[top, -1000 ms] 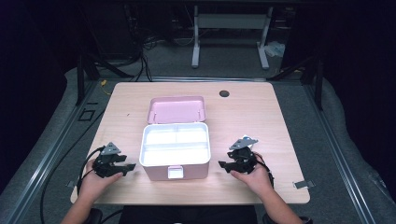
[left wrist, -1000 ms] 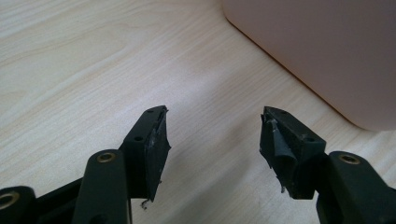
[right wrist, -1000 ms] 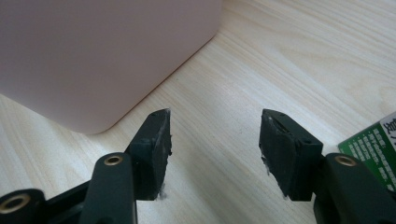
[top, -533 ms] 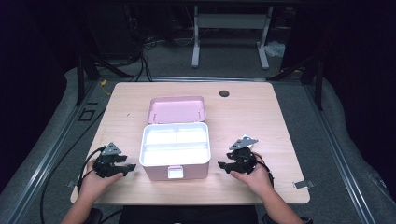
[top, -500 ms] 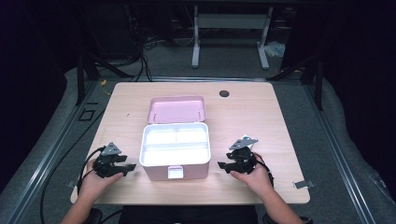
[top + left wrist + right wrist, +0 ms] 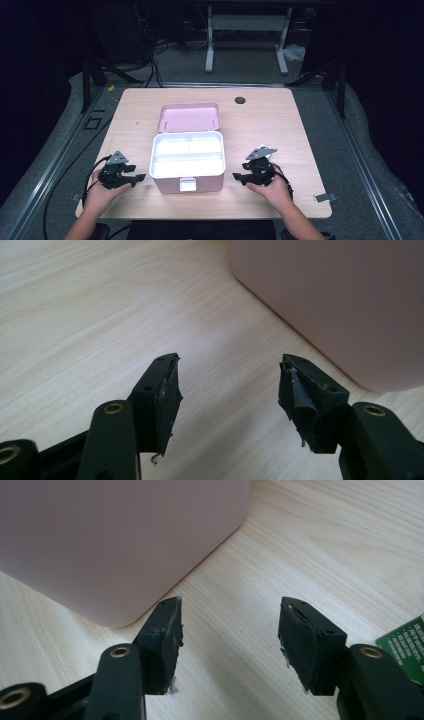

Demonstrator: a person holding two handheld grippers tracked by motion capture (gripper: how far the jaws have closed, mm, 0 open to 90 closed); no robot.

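Nothing moved — tools [image 6: 140, 177] [image 6: 236, 176] flank box [image 6: 187, 165], agape

Lab/studio: dark curtains, cables [image 6: 150, 55], metal stand [image 6: 247, 35] behind table [image 6: 280, 130].

Hardly any writing can be read. In the right gripper view a green label [image 6: 404, 647] lies on the tabletop [image 6: 320, 545] at the right edge, with small white print too blurred and cut off to make out. The pink box [image 6: 187, 165] bears no legible mark, brand or number in any of the views.
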